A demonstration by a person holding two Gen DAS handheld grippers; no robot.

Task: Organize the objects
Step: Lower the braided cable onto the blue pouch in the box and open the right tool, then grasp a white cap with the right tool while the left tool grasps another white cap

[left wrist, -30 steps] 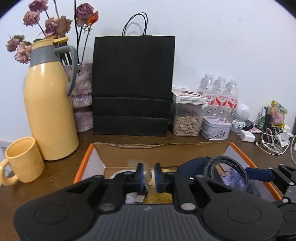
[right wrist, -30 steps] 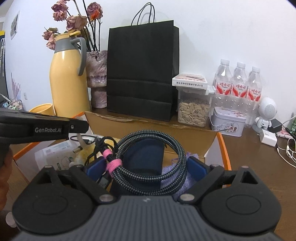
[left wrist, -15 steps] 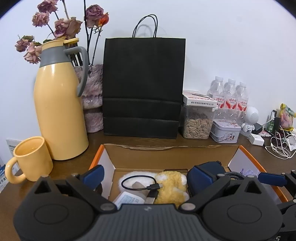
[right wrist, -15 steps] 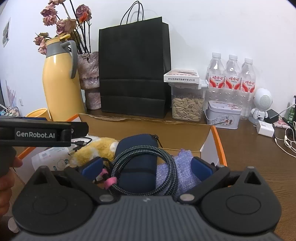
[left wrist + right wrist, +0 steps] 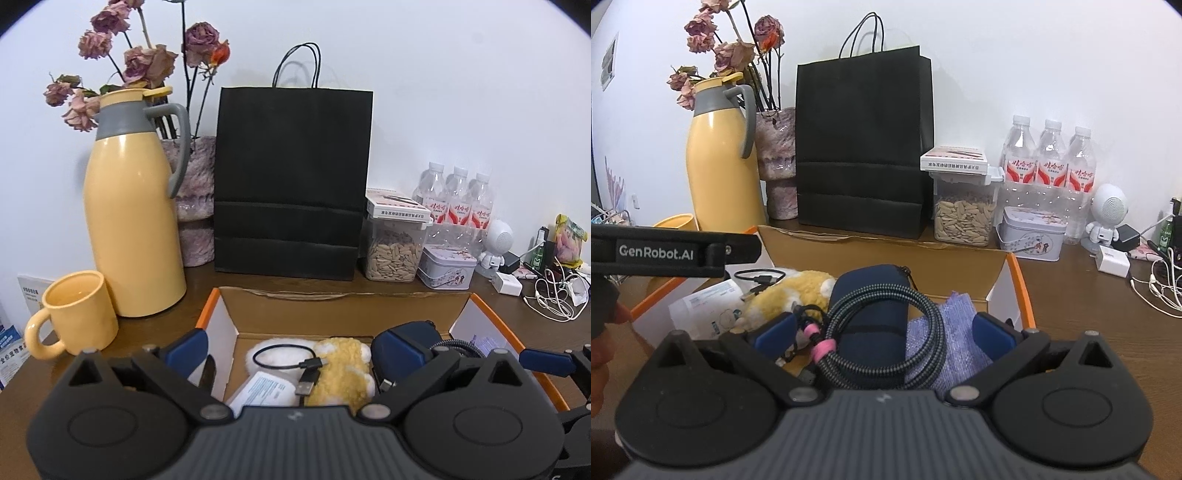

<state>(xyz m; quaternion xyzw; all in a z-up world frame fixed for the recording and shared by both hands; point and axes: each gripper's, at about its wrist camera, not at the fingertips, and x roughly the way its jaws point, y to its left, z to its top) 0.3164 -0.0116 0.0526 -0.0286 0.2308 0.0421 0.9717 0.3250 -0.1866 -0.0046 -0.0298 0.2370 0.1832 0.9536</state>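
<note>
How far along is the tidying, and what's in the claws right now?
Done: the plush toy, short black cable, blue pouch and purple cloth lie in the box. In hand: the left claw has just opened, empty; the right claw stands wide around the braided cable. Left: the charger and white cords remain on the table.

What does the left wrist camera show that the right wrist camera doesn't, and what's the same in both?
Only the left wrist view shows the whole yellow mug with its handle, and the left gripper, whose jaws have just been opening and stand wide over the box with nothing between them. Only the right wrist view shows the lilac cloth, the pink tie on the braided cable and the right gripper, jaws wide around that cable. Both show the cardboard box, plush toy, yellow jug and black bag.
</note>
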